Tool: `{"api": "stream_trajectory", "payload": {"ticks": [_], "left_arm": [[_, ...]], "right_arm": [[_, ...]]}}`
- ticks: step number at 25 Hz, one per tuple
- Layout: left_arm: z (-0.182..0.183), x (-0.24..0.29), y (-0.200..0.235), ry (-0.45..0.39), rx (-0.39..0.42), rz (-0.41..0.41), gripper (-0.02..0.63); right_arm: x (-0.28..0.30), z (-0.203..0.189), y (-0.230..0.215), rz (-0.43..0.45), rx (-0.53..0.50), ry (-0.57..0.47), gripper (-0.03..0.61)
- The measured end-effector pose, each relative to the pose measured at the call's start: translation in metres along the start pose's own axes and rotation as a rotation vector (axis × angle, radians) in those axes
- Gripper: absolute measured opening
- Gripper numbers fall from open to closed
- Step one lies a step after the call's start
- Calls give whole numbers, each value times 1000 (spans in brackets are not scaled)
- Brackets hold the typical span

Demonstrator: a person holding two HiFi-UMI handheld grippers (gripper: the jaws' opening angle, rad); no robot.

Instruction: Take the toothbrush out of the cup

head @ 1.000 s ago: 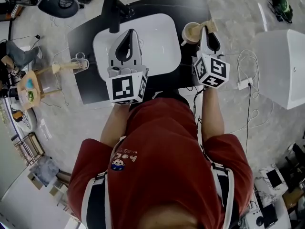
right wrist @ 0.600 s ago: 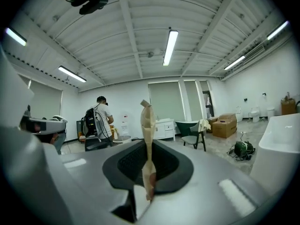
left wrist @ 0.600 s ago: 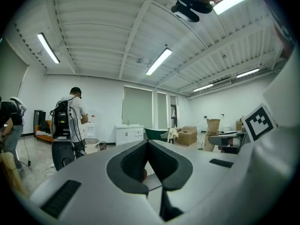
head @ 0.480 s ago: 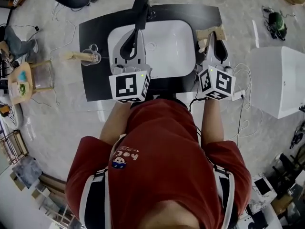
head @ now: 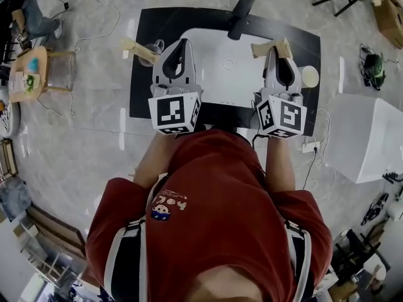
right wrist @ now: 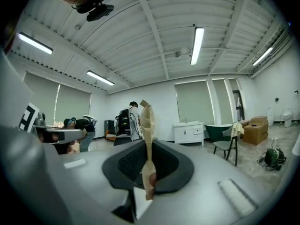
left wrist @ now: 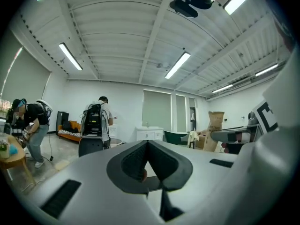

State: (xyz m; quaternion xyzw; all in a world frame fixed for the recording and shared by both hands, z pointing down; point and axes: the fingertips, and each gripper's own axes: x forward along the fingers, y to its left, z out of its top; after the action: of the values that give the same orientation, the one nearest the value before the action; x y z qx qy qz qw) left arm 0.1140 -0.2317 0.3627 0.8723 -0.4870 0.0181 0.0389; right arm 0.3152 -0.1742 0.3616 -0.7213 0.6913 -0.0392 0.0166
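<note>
My right gripper (head: 277, 54) is shut on a pale wooden toothbrush (head: 259, 49), which lies crosswise at its tip over the right side of the white sink (head: 220, 74). In the right gripper view the toothbrush (right wrist: 148, 121) stands upright between the pads, clear of everything else. The cream cup (head: 310, 76) stands on the black counter (head: 141, 99), just right of that gripper and apart from it. My left gripper (head: 181, 43) is shut with nothing in it over the sink's left edge. Its closed jaws (left wrist: 147, 146) point level into the room.
A black faucet (head: 241, 8) rises behind the sink. At the counter's left end, a second wooden brush (head: 135, 48) rests by a clear glass (head: 153, 49). A white box (head: 368, 137) stands on the floor at right, with cables around it. People work far off in the room.
My right gripper has lifted the toothbrush away from the cup and moved left over the sink, so the cup now stands free at its right. My left gripper has also moved left.
</note>
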Motion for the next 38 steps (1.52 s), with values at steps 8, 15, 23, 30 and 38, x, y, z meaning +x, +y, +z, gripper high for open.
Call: {"api": "stream_trajectory", "payload": {"ticks": [8, 15, 23, 30, 38], "left_arm": [[-6, -35, 71, 10, -6, 145, 5], [-28, -62, 131, 70, -1, 251, 10], [-72, -54, 161, 228, -22, 205, 166], [-110, -24, 177, 330, -60, 137, 229], [-123, 1, 182, 369, -36, 92, 224]], "right_arm": [[30, -9, 82, 163, 1, 24, 41], [44, -21, 140, 230, -12, 45, 41], [52, -28, 171, 250, -22, 70, 41], [58, -35, 178, 220, -50, 93, 41], [69, -45, 174, 181, -60, 120, 41]]}}
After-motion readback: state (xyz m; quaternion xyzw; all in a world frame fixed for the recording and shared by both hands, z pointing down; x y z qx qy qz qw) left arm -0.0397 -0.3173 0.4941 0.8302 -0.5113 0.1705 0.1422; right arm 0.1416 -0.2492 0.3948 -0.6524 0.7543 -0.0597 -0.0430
